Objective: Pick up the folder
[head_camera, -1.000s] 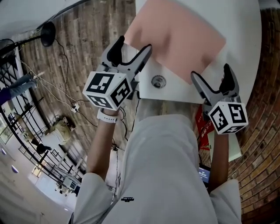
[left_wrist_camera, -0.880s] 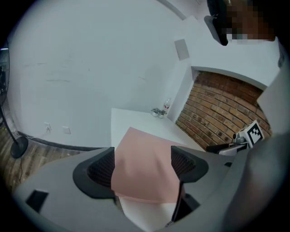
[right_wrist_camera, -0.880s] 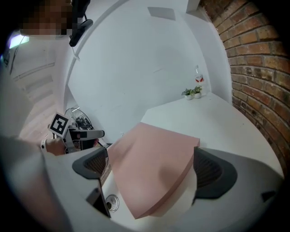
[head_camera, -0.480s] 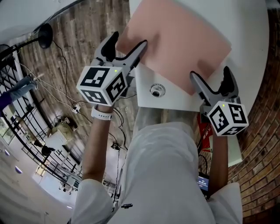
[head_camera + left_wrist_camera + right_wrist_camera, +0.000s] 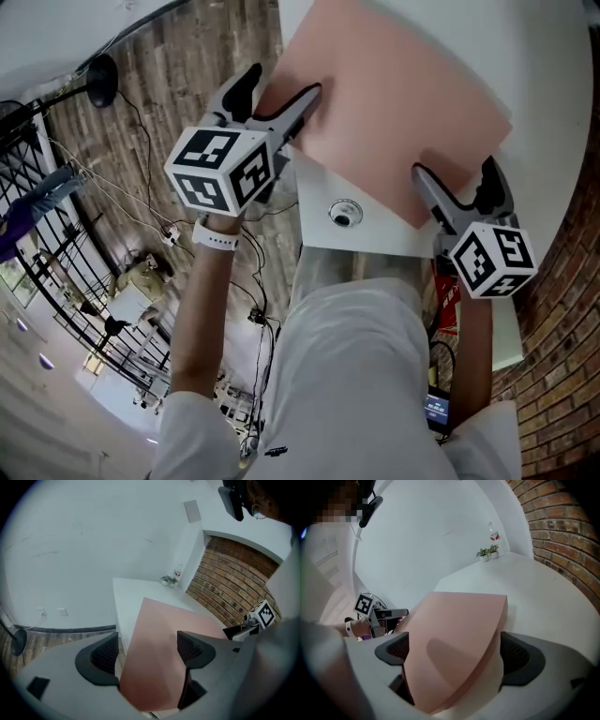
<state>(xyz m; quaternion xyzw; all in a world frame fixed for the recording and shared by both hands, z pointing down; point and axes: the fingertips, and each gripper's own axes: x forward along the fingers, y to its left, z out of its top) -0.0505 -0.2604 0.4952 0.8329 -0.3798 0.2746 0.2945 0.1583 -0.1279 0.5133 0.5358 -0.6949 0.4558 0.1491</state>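
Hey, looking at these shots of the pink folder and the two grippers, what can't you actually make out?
Folder contents: every view shows only its pink cover.
Grip: both gripper views show the folder between parted jaws, not whether the pads press it.
Bottle label: too small in the right gripper view.
Red item under the table: mostly hidden by the right gripper and arm, head view.

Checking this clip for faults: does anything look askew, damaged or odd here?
Nothing is spilled or damaged. The pink folder sits askew over the white table corner, its near edge between the parted jaws of the left gripper and right gripper, and it bows there in the right gripper view.
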